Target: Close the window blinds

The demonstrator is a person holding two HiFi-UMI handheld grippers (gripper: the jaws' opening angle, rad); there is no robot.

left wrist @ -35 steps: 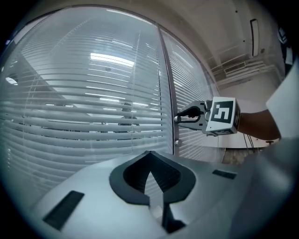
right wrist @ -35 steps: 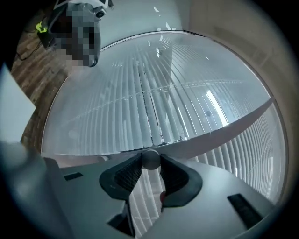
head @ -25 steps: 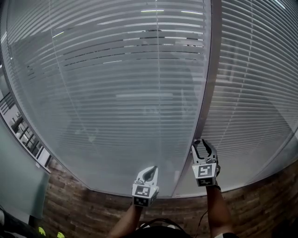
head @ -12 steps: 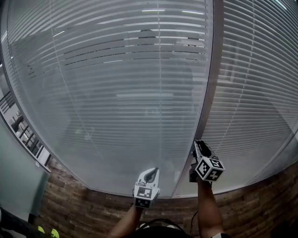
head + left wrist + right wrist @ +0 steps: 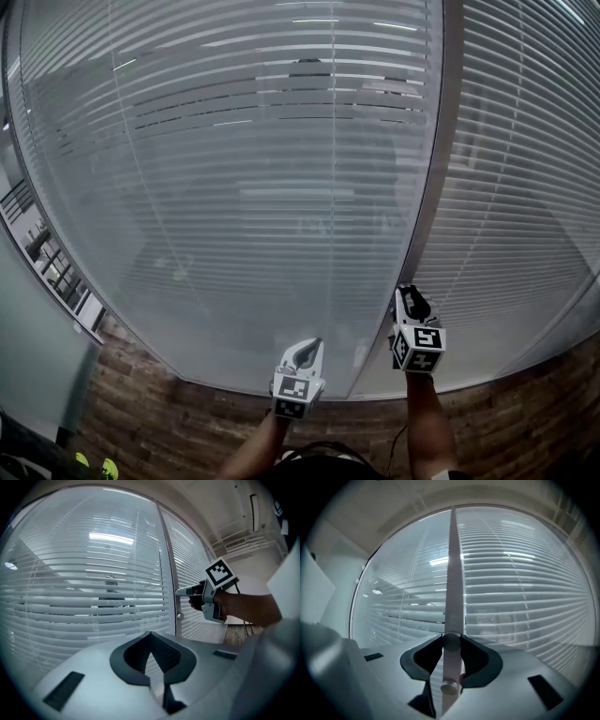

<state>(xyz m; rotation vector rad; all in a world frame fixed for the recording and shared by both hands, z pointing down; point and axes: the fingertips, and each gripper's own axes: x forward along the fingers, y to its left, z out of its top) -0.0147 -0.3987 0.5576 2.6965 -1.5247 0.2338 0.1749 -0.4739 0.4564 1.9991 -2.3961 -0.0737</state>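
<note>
I'm closing right gripper (image 5: 411,294) jaws on the blind knob (image 5: 451,641) on the frame post (image 5: 454,573), pads touching it; left gripper (image 5: 150,633) sitting pinched together, empty.

Both arms reach forward — left gripper (image 5: 310,343) jaws together, empty — right gripper (image 5: 411,293) jaws closing onto a knob (image 5: 451,641).

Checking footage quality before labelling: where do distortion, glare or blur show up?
Head view: fisheye bows the blinds and frame; lamp glare streaks near the top. Left gripper view: dark vignette corners, lamp reflection. Right gripper view: knob slightly soft.
</note>
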